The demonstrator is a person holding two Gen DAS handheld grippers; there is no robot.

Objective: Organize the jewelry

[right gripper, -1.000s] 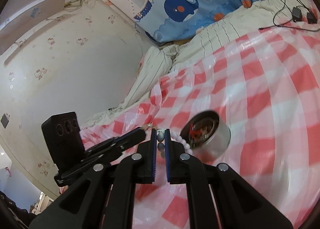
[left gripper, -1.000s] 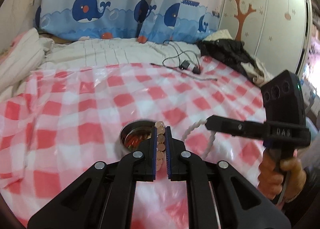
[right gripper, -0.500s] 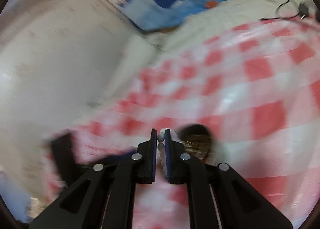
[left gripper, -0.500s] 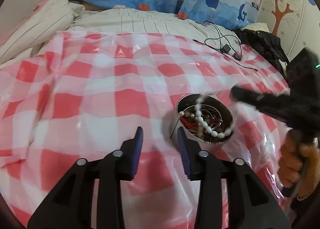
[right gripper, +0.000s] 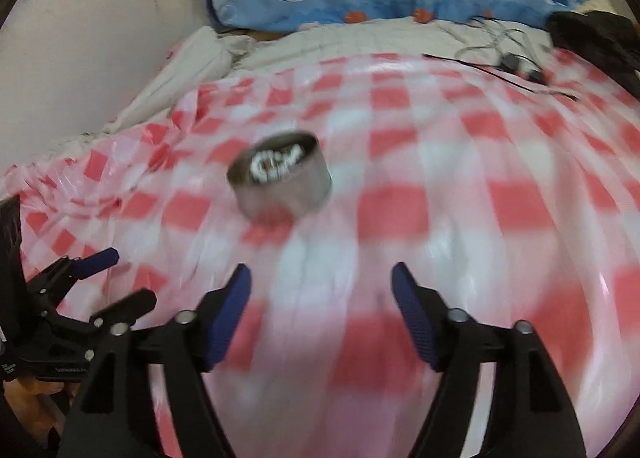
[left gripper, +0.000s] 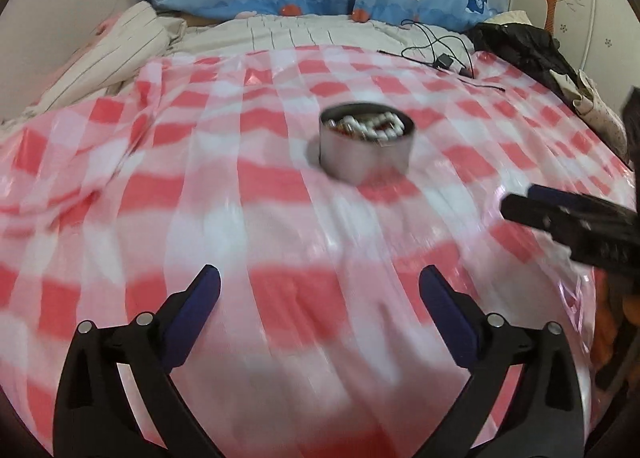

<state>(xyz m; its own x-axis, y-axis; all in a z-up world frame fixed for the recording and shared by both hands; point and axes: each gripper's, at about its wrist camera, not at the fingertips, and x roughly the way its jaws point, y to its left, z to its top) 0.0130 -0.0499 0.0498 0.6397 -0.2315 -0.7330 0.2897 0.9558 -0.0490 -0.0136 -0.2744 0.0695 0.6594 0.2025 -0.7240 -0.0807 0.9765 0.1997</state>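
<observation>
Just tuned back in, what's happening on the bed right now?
A person works a hand-held gripper in each hand over the red-checked sheet. The round metal tin stands on it, with white beads and other jewelry inside. The left hand-held gripper and the right hand-held gripper are both opening with nothing between their jaws, short of the tin.
</observation>
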